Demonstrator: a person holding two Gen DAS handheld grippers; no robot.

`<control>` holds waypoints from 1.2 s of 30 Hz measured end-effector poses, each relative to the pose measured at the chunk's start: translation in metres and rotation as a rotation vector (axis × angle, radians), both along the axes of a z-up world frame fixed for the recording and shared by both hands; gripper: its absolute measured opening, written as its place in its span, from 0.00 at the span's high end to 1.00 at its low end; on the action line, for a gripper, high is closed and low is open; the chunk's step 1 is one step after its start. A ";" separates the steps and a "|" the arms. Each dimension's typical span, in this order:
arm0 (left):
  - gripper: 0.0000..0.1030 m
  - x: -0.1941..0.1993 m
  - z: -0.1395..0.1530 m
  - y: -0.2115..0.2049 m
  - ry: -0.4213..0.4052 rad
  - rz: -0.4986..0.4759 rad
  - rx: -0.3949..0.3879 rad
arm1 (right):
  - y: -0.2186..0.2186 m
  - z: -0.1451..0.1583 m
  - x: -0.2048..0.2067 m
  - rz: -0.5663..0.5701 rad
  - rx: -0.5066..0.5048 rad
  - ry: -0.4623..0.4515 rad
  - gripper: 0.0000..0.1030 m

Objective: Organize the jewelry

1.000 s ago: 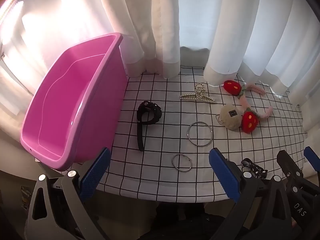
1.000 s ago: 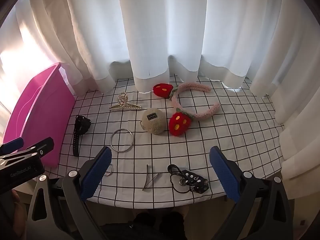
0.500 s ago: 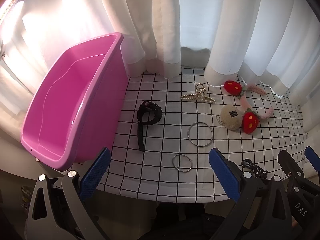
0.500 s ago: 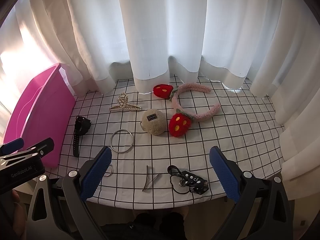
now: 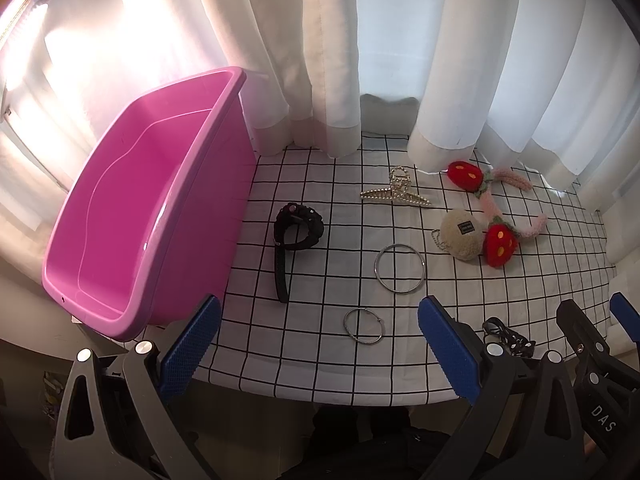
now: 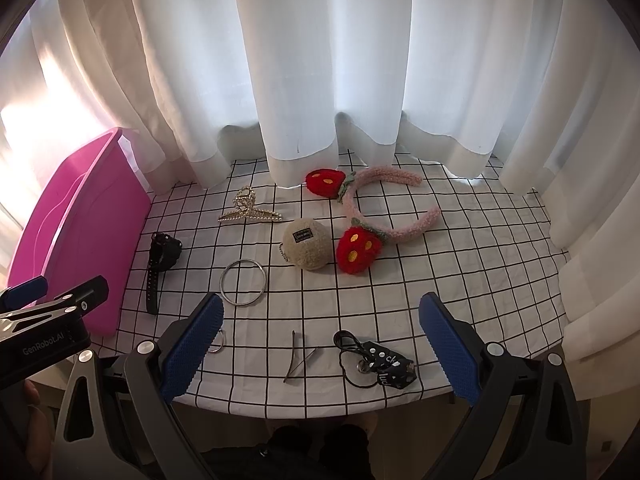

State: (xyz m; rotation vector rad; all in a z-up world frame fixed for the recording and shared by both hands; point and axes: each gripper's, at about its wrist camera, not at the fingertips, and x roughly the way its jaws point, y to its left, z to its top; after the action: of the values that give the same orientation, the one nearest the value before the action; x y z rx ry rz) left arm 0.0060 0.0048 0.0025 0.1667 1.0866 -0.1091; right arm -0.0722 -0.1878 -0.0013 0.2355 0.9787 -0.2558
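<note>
Beside the empty pink tub [image 5: 132, 216], every piece lies on the counter [image 6: 480, 264]: watch [image 5: 296, 232], bangle [image 5: 399, 268], hair claw [image 5: 396, 196]. Both my grippers [image 5: 318, 344] [image 6: 320, 340] gape wide, holding nothing; sorting hasn't begun.

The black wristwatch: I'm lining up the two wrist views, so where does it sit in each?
Left wrist view: the black wristwatch lies centre-left, just right of the pink plastic tub.
Right wrist view: the watch lies at the left, again beside the tub.
Shared landmark: the large silver bangle, lying to the watch's right in both.
</note>
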 end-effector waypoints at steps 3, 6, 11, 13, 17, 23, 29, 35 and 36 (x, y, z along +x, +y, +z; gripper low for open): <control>0.06 0.001 0.001 0.001 0.001 0.000 0.000 | -0.001 0.000 0.000 -0.001 0.005 -0.002 0.09; 0.06 -0.001 0.000 0.000 -0.001 0.000 0.000 | -0.001 0.000 -0.001 0.000 0.007 -0.002 0.09; 0.06 0.000 -0.001 0.001 0.004 -0.003 0.000 | -0.002 -0.001 -0.001 -0.001 0.012 0.000 0.09; 0.06 -0.003 -0.002 -0.002 0.006 -0.002 0.002 | -0.003 -0.001 -0.002 -0.002 0.014 0.001 0.09; 0.06 -0.003 -0.001 -0.002 0.007 -0.003 0.005 | -0.005 -0.002 -0.003 -0.001 0.020 0.003 0.09; 0.06 -0.006 -0.003 -0.006 0.004 -0.004 0.010 | -0.006 -0.002 -0.003 -0.003 0.022 0.001 0.09; 0.06 -0.002 -0.011 -0.003 0.037 -0.002 -0.050 | -0.008 -0.009 -0.004 0.006 0.052 0.007 0.09; 0.06 0.005 -0.041 0.011 0.072 0.023 -0.089 | -0.015 -0.031 -0.010 0.002 0.076 0.034 0.09; 0.06 0.007 -0.047 0.013 0.074 0.020 -0.095 | -0.016 -0.036 -0.011 0.002 0.080 0.041 0.09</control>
State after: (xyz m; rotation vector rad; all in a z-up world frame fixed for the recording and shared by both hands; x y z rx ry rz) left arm 0.0126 0.0176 -0.0445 0.0669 1.1540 -0.1490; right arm -0.0828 -0.2043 -0.0370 0.3034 1.0310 -0.2207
